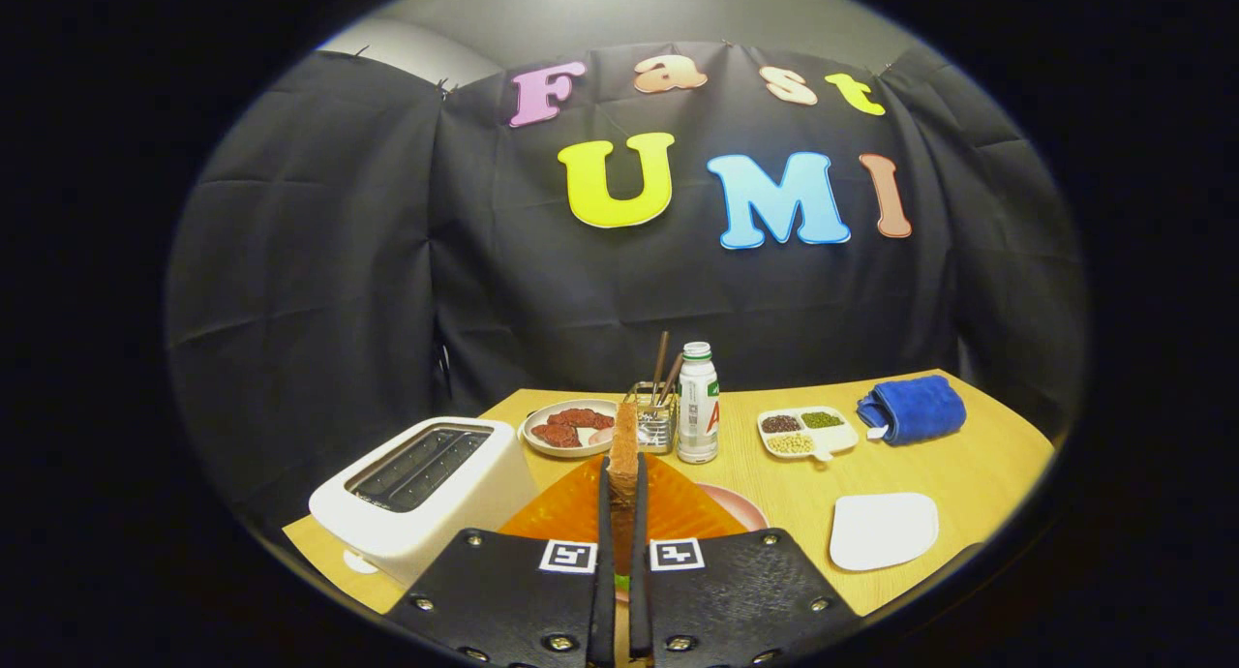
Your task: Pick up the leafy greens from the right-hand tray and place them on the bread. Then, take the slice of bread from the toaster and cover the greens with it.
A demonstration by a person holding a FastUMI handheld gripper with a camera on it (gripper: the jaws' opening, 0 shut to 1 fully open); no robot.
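Gripper clamping bread slice, above table

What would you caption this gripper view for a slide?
Fingers shut on a bread slice held upright above the orange mat, toaster alongside.

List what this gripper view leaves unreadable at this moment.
- Greens and bottom bread: hidden behind the gripper, shut on the bread slice; only a green sliver shows.
- Pink plate: mostly covered by the orange mat.
- Toaster slots: interior too dark.
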